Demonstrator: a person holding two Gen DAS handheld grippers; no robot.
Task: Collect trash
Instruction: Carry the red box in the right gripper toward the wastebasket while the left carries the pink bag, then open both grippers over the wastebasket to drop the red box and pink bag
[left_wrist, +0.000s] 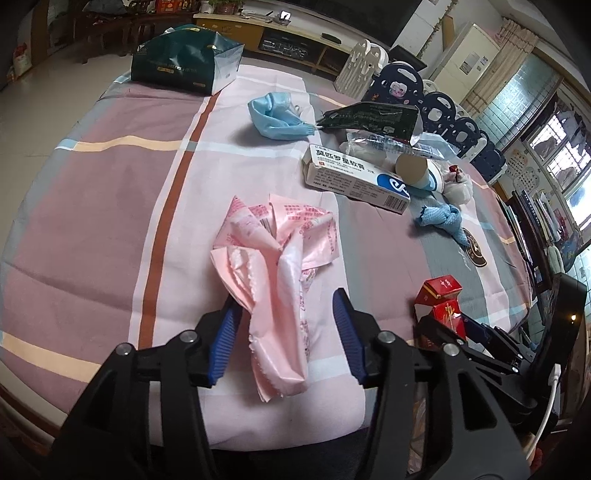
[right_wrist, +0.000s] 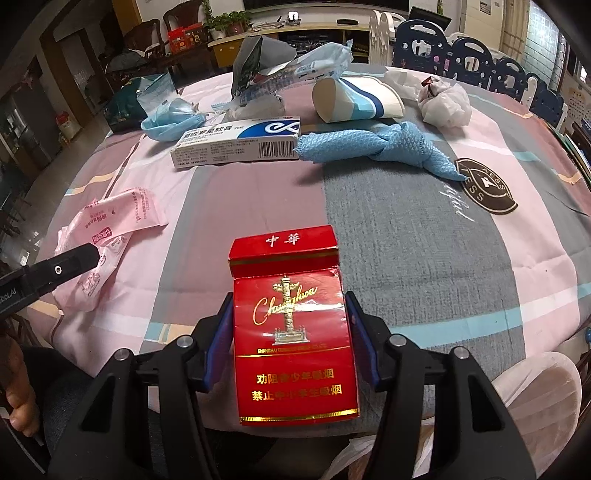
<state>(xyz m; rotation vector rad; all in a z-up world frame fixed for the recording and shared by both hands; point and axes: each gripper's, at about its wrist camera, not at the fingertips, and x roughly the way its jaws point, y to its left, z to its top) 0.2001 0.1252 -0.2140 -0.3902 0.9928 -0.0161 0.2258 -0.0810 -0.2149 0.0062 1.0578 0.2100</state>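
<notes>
striped cloth (left_wrist: 110, 206) in pink, grey and white covers the round table, with a tv cabinet, chairs and windows behind it. near the front edge the left gripper (left_wrist: 284, 310) stands with its jaws about half apart around a crumpled pink wrapper (left_wrist: 273, 254); the left blue pad looks to touch the wrapper's edge, the right pad stands clear of it, so nothing is clamped, and the wrapper lies loose on the cloth. its pink print is too crumpled to read. just beside it, the right gripper (right_wrist: 290, 314) is clamped on a red cigarette pack (right_wrist: 291, 332), both blue pads against the pack's sides, the flip lid half raised. the pack reads "chunghwa" in gold script over a gold column, "中华" on the lid, a small line beginning "shanghai", and gold chinese warning lines lower down. farther back lies a white and blue medicine box (right_wrist: 240, 142) with a barcode, a blue swirl logo and chinese lettering, partly legible, with "20" after it. touching its right end is a knotted blue mesh cloth (right_wrist: 380, 147). behind the box sit a blue face mask (right_wrist: 171, 123), a torn dark green packet (left_wrist: 369, 116), a clear plastic wrapper (right_wrist: 317, 64), a tipped paper cup (right_wrist: 354, 99) with blue bands, and a ball of white tissue (right_wrist: 445, 105). a round dark badge (right_wrist: 484, 186) printed on the cloth shows letters "ess". at the far left edge stands a dark green gift bag (left_wrist: 184, 61).
</notes>
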